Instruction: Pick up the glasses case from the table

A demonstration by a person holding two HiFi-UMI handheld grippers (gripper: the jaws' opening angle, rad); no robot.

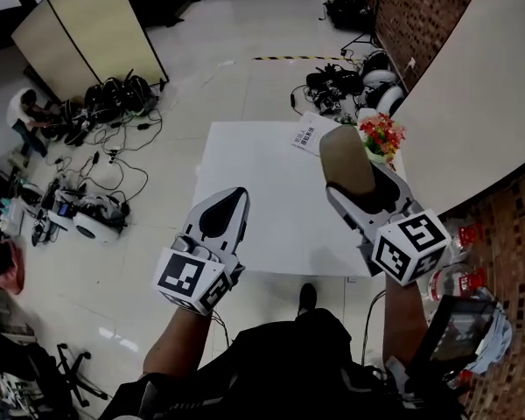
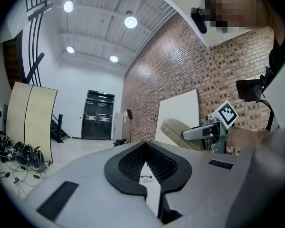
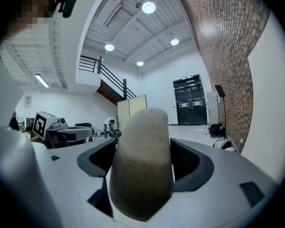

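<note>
R hand-held gripper is clamped on the glasses case. Its jaws are closed only as far as the case's sides allow, w/ the tan rounded end sticking out past the tips. The case looks clear of the white tabletop, nothing touching it from below, so the pick-up step seems essentially done and this is the lift/hold phase. L hand-held gripper sits well off to the side of the R one. Its jaws are nearly together w/ only a thin slit between the pads, and nothing is in them. Flowers and a printed sheet lie just beyond the R gripper's tips. Next move, IMO: keep the squeeze steady, hold the case level, and keep it off the flowers, since a smooth rounded shell could slip if the grip eases.
</note>
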